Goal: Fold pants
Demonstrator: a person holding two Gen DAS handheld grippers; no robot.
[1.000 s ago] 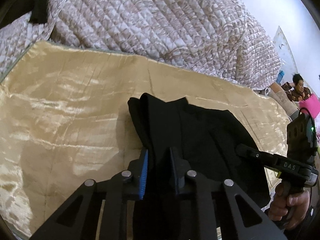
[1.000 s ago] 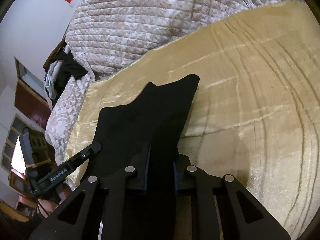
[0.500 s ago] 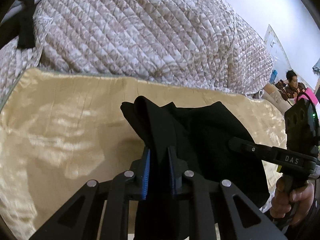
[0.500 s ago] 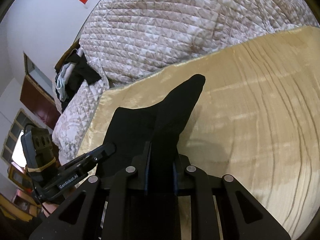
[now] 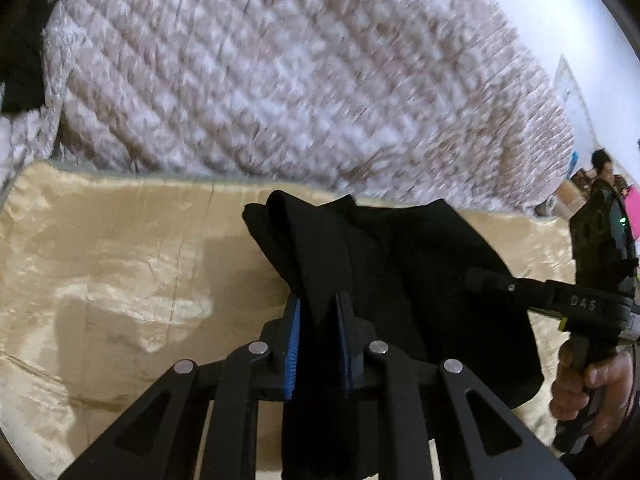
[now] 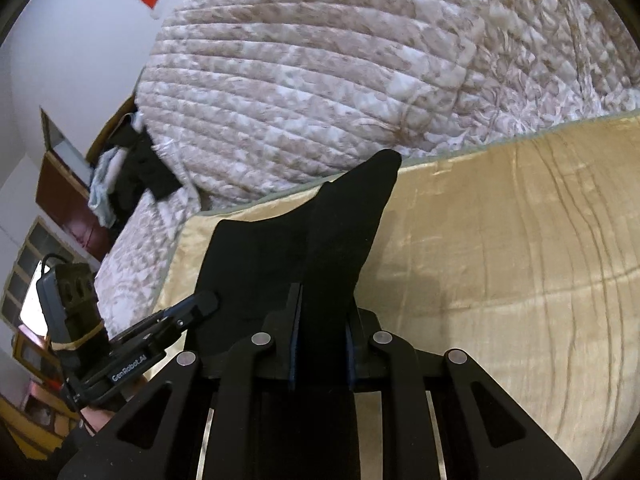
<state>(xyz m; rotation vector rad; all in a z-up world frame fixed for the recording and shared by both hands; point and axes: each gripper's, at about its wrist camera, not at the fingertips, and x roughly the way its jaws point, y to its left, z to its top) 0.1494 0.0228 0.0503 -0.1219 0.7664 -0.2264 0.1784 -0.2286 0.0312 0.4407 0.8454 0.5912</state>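
Observation:
Black pants (image 5: 400, 264) hang lifted over a shiny gold sheet (image 5: 120, 280), held at two spots along one edge. My left gripper (image 5: 318, 308) is shut on a bunched fold of the cloth between its blue pads. My right gripper (image 6: 322, 304) is likewise shut on the black pants (image 6: 320, 240), whose tip pokes up past the jaws. Each view catches the other gripper off to the side: the right one (image 5: 492, 280) at the right of the left wrist view, the left one (image 6: 200, 304) at the lower left of the right wrist view.
A thick quilted blanket (image 6: 340, 72) is heaped just beyond the gold sheet (image 6: 500, 240). Loose clothes (image 6: 128, 168) lie by a wooden headboard at the left. A seated person (image 5: 600, 172) is far off at the right, and a hand (image 5: 588, 384) grips the right tool's handle.
Both grippers have carried the pants forward toward the quilted blanket, which now fills more of each view. The grips on the cloth have stayed the same.

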